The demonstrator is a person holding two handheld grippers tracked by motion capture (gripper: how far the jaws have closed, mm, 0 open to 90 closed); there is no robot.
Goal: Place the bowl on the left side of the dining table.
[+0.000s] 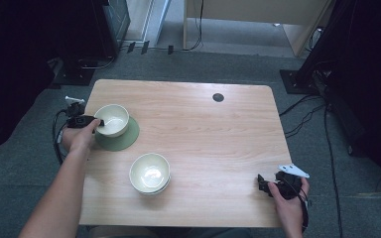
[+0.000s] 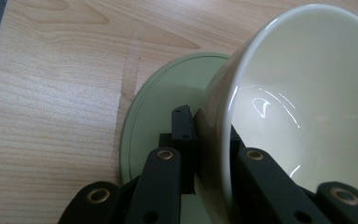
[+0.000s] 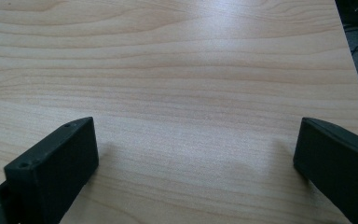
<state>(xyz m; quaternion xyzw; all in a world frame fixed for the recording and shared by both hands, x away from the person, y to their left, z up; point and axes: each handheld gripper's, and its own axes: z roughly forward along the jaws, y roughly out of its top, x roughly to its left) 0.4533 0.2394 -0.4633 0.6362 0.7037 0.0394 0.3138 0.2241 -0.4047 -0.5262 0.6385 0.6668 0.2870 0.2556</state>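
- The left gripper [image 1: 97, 124] is clamped on the wall of a cream bowl [image 1: 112, 119] near the left edge of the bench [image 1: 203, 129]; in the left gripper view one of its fingers [image 2: 183, 135] lies against the outside of the bowl's wall [image 2: 307, 93] and the other sits inside it, so the fingers are closed on the rim.
- The bowl is over a round green coaster [image 1: 129, 136], which lies flat on the bench by that same left edge. In the left gripper view the bowl looks tilted against the coaster [image 2: 163, 107]; I cannot tell whether its base already touches it.
- The step in hand, as I judge it, is setting this bowl onto the coaster.
- Next move, by my reading: level the bowl, let its foot settle centred on the coaster, then spread the fingers and draw them off the rim without dragging the bowl sideways.
- A second stack of cream bowls [image 1: 150, 173] stands toward the near edge, around the middle, well apart from both grippers.
- The right gripper [image 1: 264, 186] rests at the near right corner with its fingers [image 3: 56, 163] spread wide over bare wood, holding nothing.
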